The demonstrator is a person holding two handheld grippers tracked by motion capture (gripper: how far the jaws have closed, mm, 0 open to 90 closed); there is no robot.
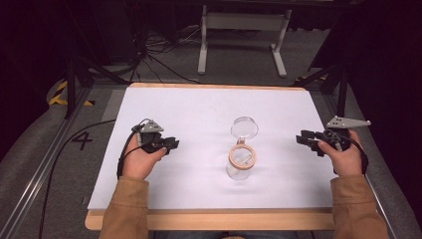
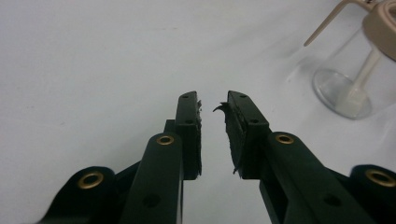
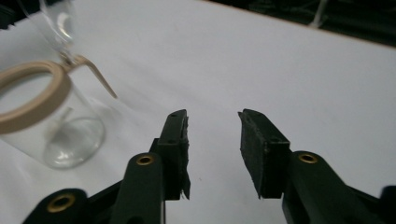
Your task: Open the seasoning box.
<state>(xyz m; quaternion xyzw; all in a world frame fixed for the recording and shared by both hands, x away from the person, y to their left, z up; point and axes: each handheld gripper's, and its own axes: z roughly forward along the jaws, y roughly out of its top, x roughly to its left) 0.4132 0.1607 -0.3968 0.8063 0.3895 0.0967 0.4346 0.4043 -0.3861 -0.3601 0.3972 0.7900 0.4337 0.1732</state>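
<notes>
Overhead camera, two low jaw-mounted (shared jar (image 1: pixel 242 160))

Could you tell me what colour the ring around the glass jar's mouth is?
Light tan ring; the right gripper view shows it best.

one readable sign: a dark digit "4" (image 1: pixel 81 140), marked on the grey floor surface beside the white table top (image 1: pixel 199 104), just outward of the left gripper (image 1: pixel 169 144) and near its trailing cable. yellow-and-black hazard striping (image 1: pixel 59 94) on the floor farther out and beyond that gripper, without lettering. no text, label or brand legible on the glass jar (image 1: pixel 241 162) between the grippers, nor on the black jaws in either gripper view.
</notes>
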